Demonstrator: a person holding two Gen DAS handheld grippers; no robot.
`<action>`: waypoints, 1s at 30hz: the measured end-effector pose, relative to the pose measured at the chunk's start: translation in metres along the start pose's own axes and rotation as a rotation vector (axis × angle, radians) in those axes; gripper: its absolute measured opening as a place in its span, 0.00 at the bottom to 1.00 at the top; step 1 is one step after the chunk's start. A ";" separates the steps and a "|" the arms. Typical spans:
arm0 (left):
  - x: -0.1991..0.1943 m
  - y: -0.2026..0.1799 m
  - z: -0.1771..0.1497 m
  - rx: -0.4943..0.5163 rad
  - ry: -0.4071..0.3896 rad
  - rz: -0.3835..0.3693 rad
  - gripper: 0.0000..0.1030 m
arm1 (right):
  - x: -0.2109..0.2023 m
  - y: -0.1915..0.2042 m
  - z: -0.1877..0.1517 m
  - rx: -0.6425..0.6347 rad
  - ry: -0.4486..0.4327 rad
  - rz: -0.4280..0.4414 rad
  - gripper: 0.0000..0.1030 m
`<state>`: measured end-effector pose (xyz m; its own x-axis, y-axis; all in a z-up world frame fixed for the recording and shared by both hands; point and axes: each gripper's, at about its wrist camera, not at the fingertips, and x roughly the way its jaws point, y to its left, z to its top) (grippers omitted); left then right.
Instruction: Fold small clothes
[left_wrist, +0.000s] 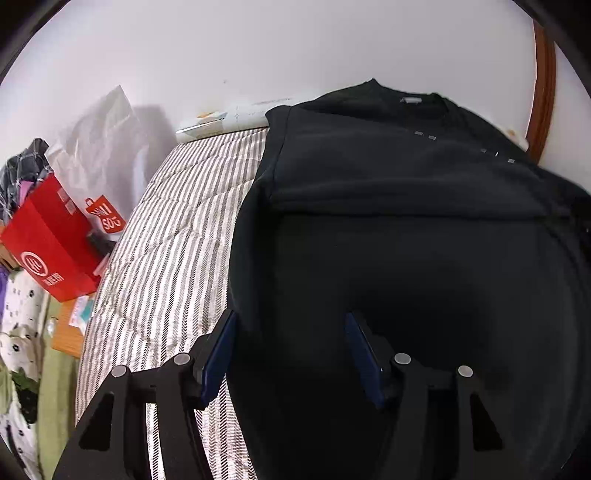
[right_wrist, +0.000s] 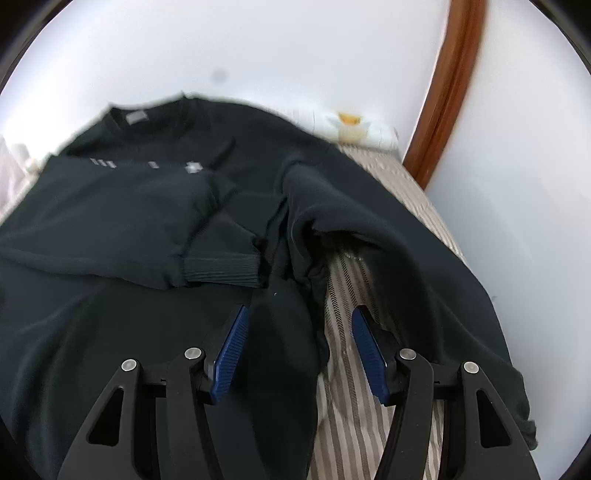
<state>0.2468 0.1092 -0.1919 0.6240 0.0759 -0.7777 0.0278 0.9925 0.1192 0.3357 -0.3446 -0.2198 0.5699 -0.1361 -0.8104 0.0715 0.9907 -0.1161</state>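
A black sweatshirt (left_wrist: 388, 177) lies flat on the bed, its collar at the far end. My left gripper (left_wrist: 290, 315) hovers over its left side edge, jaws apart, with flat fabric below them and nothing pinched. One sleeve is folded across the chest in the right wrist view, ending in a ribbed cuff (right_wrist: 221, 271). The other sleeve (right_wrist: 406, 236) trails down the right side. My right gripper (right_wrist: 300, 309) stands open over the sweatshirt's (right_wrist: 110, 206) right edge. A loose ridge of fabric sits between its blue pads (right_wrist: 229, 354) without being pressed.
The striped bed cover (left_wrist: 177, 240) shows to the left and also on the right (right_wrist: 369, 424). A red paper bag (left_wrist: 51, 240), a white plastic bag (left_wrist: 107, 147) and piled clothes (left_wrist: 22, 332) sit left of the bed. A wooden frame (right_wrist: 443, 92) stands against the white wall.
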 end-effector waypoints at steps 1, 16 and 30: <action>0.001 0.000 -0.001 0.001 0.004 0.006 0.58 | 0.009 0.003 0.003 -0.006 0.018 0.007 0.56; 0.009 0.023 -0.008 -0.116 0.010 -0.043 0.73 | 0.010 -0.041 0.016 0.257 -0.107 0.153 0.15; 0.004 0.014 -0.006 -0.061 0.017 -0.002 0.72 | -0.075 -0.076 -0.043 0.206 -0.125 0.025 0.45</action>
<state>0.2448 0.1242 -0.1969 0.6110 0.0752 -0.7881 -0.0187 0.9966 0.0805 0.2526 -0.4099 -0.1746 0.6699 -0.1221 -0.7324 0.2140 0.9763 0.0330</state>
